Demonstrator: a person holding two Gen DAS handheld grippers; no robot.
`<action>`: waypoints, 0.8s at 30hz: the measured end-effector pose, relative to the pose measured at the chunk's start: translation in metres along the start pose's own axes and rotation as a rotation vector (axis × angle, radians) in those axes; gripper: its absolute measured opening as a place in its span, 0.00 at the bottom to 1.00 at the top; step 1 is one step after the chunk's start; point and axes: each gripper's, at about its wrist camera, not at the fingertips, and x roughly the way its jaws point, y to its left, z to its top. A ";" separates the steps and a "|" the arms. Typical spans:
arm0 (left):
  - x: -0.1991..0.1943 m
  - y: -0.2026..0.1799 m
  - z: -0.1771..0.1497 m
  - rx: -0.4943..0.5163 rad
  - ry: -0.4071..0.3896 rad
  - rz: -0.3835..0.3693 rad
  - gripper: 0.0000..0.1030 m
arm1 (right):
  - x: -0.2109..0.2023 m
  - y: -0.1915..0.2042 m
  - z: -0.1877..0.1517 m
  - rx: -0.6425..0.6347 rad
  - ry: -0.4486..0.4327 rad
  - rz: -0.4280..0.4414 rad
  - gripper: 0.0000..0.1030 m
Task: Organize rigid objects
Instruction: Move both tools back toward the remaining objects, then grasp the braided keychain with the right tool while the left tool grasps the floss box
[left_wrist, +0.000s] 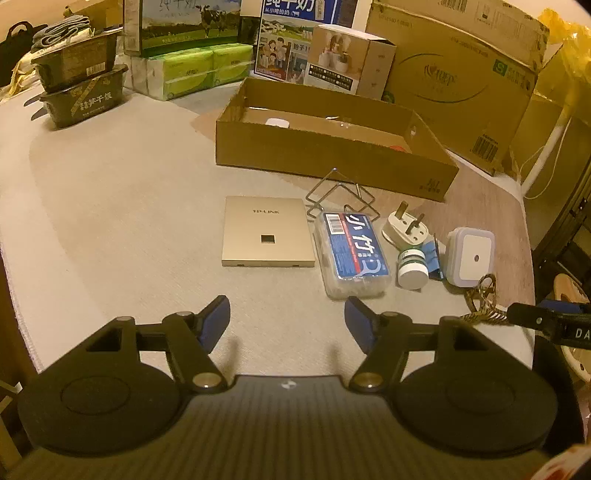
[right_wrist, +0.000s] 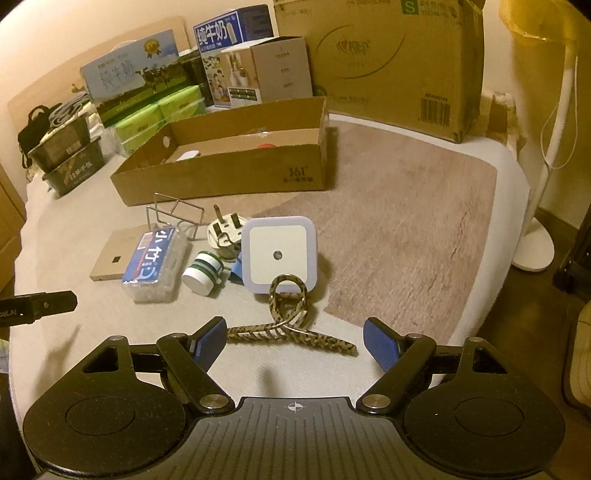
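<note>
The shallow cardboard box (left_wrist: 332, 155) stands open at the far side of the surface (left_wrist: 110, 229), yet its near wall hides most of what lies inside; only a white thing (left_wrist: 277, 122) and a sliver of something red (left_wrist: 398, 147) show over the rim, neither clear enough to name; the small items lie in a row in front of it: a gold flat panel (left_wrist: 266, 232), a clear plastic case with a blue label (left_wrist: 352, 254) just beside it, a wire rack (left_wrist: 341, 195) behind those two, a white three-pin plug (left_wrist: 404, 225), a small white jar with green bands (left_wrist: 413, 266) on its side, and a square white night light (left_wrist: 469, 256); a blue thing (right_wrist: 235, 271) wedged between jar and night light is too covered to make out; a speckled hair claw (right_wrist: 288, 317) lies nearest, its looped end overlapping the night light in the right view; the left hand-held gripper (left_wrist: 287, 319) hangs over bare surface in front of the panel and case, jaws partly apart with nothing between them; the right hand-held gripper (right_wrist: 294, 338) stands wide open on either side of the claw's teeth, the pads apart from it; bare room lies to the left of the panel and to the right over a wood-grain mat (right_wrist: 406, 229); cartons crowd the back edge.
</note>
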 end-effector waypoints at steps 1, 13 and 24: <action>0.001 0.000 0.000 0.000 0.003 0.000 0.64 | 0.001 0.000 0.000 0.001 0.001 -0.001 0.79; 0.020 -0.008 0.002 0.016 0.039 -0.016 0.67 | 0.019 -0.002 0.007 0.012 0.018 -0.008 0.78; 0.041 -0.017 0.014 0.021 0.046 -0.043 0.67 | 0.047 -0.002 0.014 0.004 0.057 0.006 0.58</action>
